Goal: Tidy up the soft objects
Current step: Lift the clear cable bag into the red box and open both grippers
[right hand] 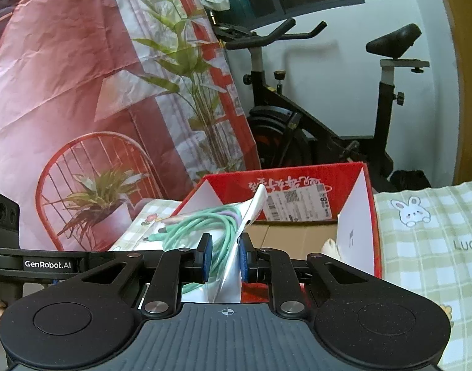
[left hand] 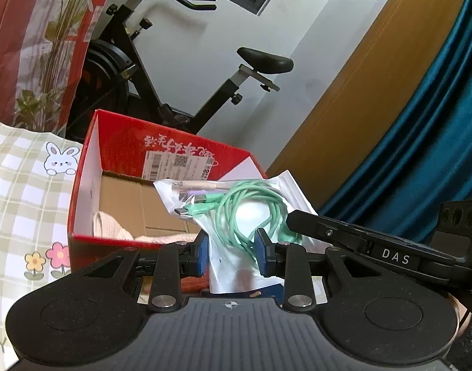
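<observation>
Both left gripper (left hand: pixel 232 255) and right gripper (right hand: pixel 225 256) jaws clenched on limp, slippery cable pouch (left hand: pixel 236 213) above red box (left hand: pixel 161 151); grip edges, not the sagging middle.

Background: white wall (left hand: pixel 276 31) with a black exercise bike (right hand: pixel 328 130) before it; printed red backdrop cloth (right hand: pixel 65 77) at one side, teal curtain (left hand: pixel 421 139) and wooden door panel (left hand: pixel 359 71) at the other.
</observation>
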`<action>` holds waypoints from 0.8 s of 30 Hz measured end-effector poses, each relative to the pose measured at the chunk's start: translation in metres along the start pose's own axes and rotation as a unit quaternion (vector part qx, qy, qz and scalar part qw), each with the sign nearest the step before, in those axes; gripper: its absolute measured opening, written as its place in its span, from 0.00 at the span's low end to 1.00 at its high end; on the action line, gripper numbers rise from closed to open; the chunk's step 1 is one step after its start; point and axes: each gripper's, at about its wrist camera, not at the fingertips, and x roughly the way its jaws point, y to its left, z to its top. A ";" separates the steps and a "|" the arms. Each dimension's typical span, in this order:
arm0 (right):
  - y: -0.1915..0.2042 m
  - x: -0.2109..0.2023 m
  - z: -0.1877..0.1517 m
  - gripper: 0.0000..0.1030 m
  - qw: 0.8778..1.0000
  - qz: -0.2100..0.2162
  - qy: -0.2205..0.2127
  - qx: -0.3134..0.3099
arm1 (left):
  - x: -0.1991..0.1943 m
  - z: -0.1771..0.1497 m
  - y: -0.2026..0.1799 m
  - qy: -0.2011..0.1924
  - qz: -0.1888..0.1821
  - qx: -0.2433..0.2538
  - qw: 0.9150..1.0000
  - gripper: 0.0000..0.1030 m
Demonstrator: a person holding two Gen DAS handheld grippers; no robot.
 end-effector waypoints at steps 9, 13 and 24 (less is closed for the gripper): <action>-0.013 0.033 0.023 0.16 1.000 0.001 0.010 0.011 | 0.021 0.022 0.013 -0.005 0.008 -0.008 1.000 0.31; -0.018 0.055 0.037 0.16 1.000 -0.003 0.018 0.005 | 0.032 0.034 0.019 -0.005 0.020 -0.006 1.000 0.31; -0.034 0.120 0.042 0.17 0.997 -0.026 0.072 -0.002 | 0.069 0.046 0.044 0.026 0.058 -0.012 0.998 0.31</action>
